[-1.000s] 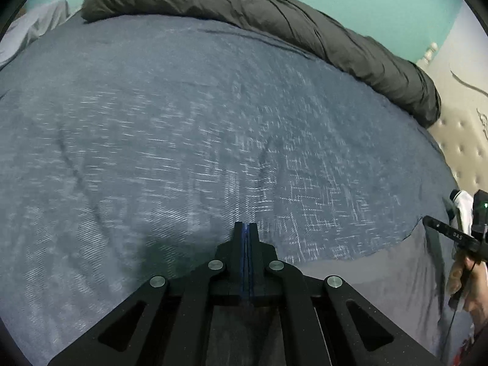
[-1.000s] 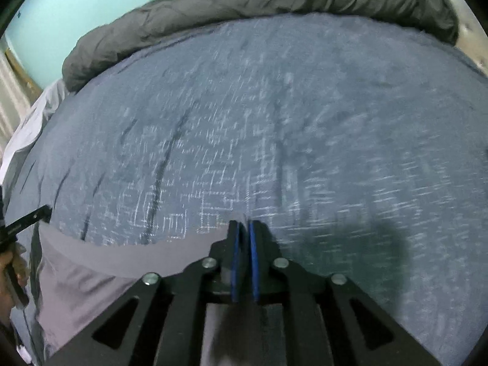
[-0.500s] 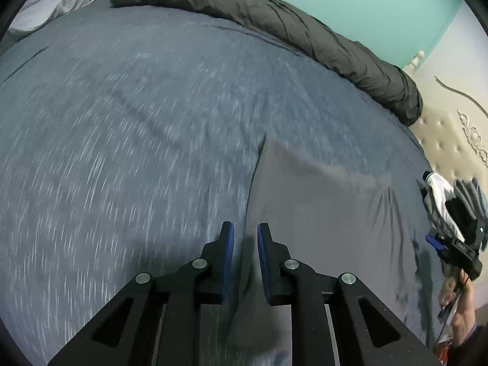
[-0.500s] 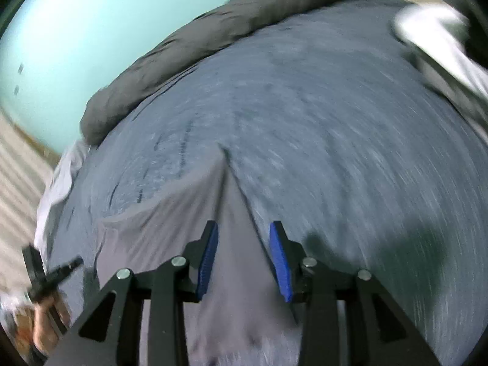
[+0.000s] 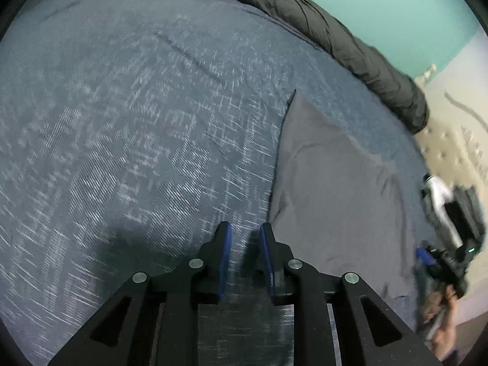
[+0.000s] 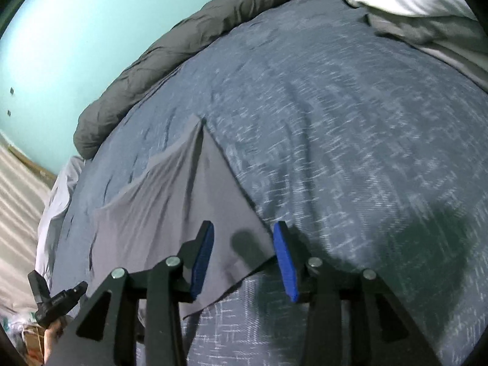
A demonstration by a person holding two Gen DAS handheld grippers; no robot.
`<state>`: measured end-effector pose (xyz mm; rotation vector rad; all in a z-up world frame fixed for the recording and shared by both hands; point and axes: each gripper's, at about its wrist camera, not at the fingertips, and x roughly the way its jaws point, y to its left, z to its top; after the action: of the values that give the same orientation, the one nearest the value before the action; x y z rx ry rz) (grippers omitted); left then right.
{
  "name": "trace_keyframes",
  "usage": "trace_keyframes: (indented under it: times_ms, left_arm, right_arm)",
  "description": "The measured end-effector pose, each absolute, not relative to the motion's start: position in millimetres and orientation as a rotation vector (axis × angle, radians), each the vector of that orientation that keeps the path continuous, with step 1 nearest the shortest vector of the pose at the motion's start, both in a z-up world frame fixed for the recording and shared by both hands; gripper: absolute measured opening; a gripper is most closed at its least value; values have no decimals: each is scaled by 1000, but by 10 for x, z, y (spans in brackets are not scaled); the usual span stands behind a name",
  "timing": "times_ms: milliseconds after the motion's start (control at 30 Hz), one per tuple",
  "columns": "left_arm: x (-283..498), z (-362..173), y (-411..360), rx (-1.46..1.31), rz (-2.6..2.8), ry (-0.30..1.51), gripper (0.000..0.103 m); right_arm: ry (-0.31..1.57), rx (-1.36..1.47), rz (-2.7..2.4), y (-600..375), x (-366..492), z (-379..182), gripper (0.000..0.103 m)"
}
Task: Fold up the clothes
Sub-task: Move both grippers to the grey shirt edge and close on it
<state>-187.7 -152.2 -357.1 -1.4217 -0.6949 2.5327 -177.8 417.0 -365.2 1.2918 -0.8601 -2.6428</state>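
Grey garment lies flat on the blue bedspread, toward the near edge of the bed. From the left wrist view it shows one long straight edge running up to a sharp point, which reads like a fold line. From the right wrist view the same garment has a raised crease down its middle and a loose corner lying near the tool tips.

Left tool: jaws opening, nothing between them, only bedspread below. It sits just beside the garment's left edge, not touching it.

Right tool: jaws opening, blue pads standing clear on either side of the cloth's near corner. The cloth lies under the gap, not pinched. Both tools released, then.

Judgement on progress: at least one fold looks laid down and let go. The garment appears doubled over, though motion blur and the fisheye bend make it hard to say how many layers there are. The shape is still uneven, with ripples on the far side, so it probably needs smoothing and a further fold or two to make a compact stack.

More left to do: a pale pile of what seems to be other clothes sits at the far right corner of the bed, unfolded. A dark rolled quilt lies along the far edge, apart from the work.
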Motion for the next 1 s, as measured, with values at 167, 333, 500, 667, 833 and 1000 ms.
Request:
trace_keyframes:
  times_ms: [167,333,500,667,833,1000]
  left_arm:
    - [-1831,-3511,-1469,-1395,2512,-672,21]
    - [-1878,-3524,-1431,-1409,2511,-631,21]
    - [-2122,-3283,-1488,-1351,2566,-639,21]
    - [-2763,-3082,-1303,-1375,2539,-611,21]
    - [-3314,-3118,-1168,-1443,2514,-636,21]
    - [-3604,-3211,-1115,-1514,2489,-629,21]
  right_arm:
    - [-923,1327,-2622,4188,-1880,-3793,41]
    - [-1038,1321,-2605,4228,-1890,-3864,41]
    - [-1094,1277,-2627,4298,-1835,-3779,41]
    - [-1046,1232,-2652,4284,-1879,-3658,41]
    - [-1071,1229,-2616,4261,-1969,-3691,41]
    - [-1059,1220,-2607,4272,-1986,-3683,41]
